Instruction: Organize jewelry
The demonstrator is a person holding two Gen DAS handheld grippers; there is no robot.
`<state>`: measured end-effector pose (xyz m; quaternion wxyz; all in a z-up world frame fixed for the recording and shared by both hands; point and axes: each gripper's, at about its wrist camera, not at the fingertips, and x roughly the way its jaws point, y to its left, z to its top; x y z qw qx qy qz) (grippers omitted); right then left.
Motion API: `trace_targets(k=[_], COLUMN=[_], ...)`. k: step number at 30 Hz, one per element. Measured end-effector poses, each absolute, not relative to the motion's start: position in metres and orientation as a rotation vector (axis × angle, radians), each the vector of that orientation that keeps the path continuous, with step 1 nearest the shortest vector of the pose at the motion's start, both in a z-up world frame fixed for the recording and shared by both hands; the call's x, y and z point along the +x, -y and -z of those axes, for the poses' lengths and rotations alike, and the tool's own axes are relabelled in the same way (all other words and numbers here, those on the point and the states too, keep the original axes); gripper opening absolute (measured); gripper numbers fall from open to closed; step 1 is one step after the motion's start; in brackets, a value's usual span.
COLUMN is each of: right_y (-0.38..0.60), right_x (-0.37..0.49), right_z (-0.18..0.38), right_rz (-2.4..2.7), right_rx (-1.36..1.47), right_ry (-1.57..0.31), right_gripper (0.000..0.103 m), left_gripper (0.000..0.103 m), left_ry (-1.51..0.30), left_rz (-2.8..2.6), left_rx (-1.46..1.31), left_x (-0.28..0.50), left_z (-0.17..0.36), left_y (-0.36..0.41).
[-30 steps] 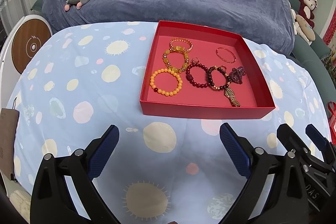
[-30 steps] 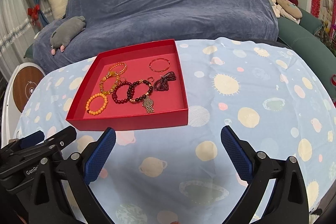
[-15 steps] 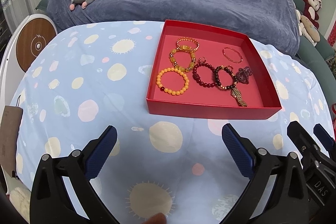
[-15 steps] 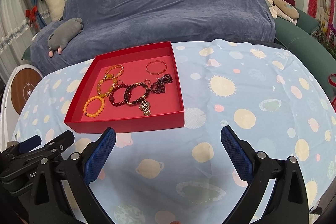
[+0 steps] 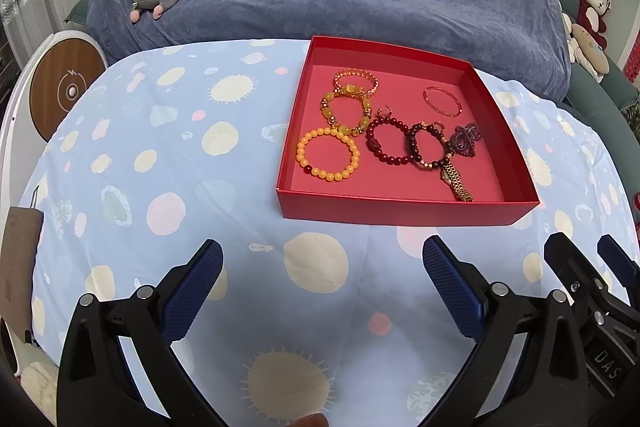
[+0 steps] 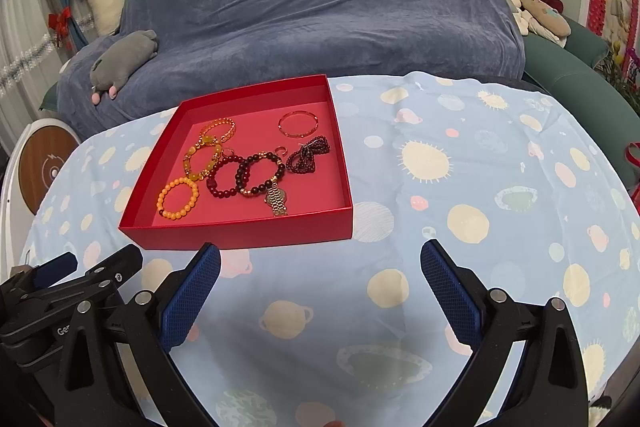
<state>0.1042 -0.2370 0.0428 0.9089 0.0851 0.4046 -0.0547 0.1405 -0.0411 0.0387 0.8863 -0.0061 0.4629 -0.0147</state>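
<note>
1. The red tray point(image 5: 404, 213) rests on the table point(image 5: 168, 155), holding all the jewelry.
2. In the tray, an orange bead bracelet point(image 5: 328, 155) lies at the near left; a gold watch point(image 5: 456, 183) lies near its front wall.
3. The left gripper point(image 5: 322, 263) hovers before the tray, jaws spread wide, holding nothing.
4. The right gripper point(image 6: 320, 263) likewise, jaws wide and empty.

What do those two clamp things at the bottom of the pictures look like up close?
Each tool, left and right, is a black plastic fork with silver bolts. Its fingers carry dark blue, finely textured pads. White lettering marks both bodies, only partly readable.
</note>
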Motion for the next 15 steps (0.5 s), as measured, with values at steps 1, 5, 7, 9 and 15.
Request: trace_targets(k=[1, 5, 7, 9, 15], right_y=[0.2369, 0.2369, 0.2369, 0.2364, 0.2358], right_x=[0.1043, 0.1043, 0.1042, 0.1043, 0.1058], right_z=[-0.0428, -0.0428, -0.0429, -0.0427, -0.0415], right_rz=[0.112, 0.112, 0.111, 0.112, 0.109], right_rx=[0.175, 0.175, 0.175, 0.173, 0.170], right_ry=[-0.835, -0.835, -0.834, -0.834, -0.832], right_gripper=[0.096, 0.096, 0.096, 0.096, 0.096], left_gripper=[0.096, 0.096, 0.096, 0.096, 0.096], left_ry=[-0.960, -0.955, -0.952, -0.949, -0.945], left_rz=[0.030, 0.025, 0.024, 0.022, 0.015], left_rx=[-0.011, -0.008, -0.009, -0.009, -0.011], left_x=[0.1404, 0.1406, 0.1405, 0.1411, 0.1424], left_z=[-0.0388, -0.0395, -0.0409, -0.0415, -0.0434], left_y=[0.0415, 0.0429, 0.0431, 0.0431, 0.0422])
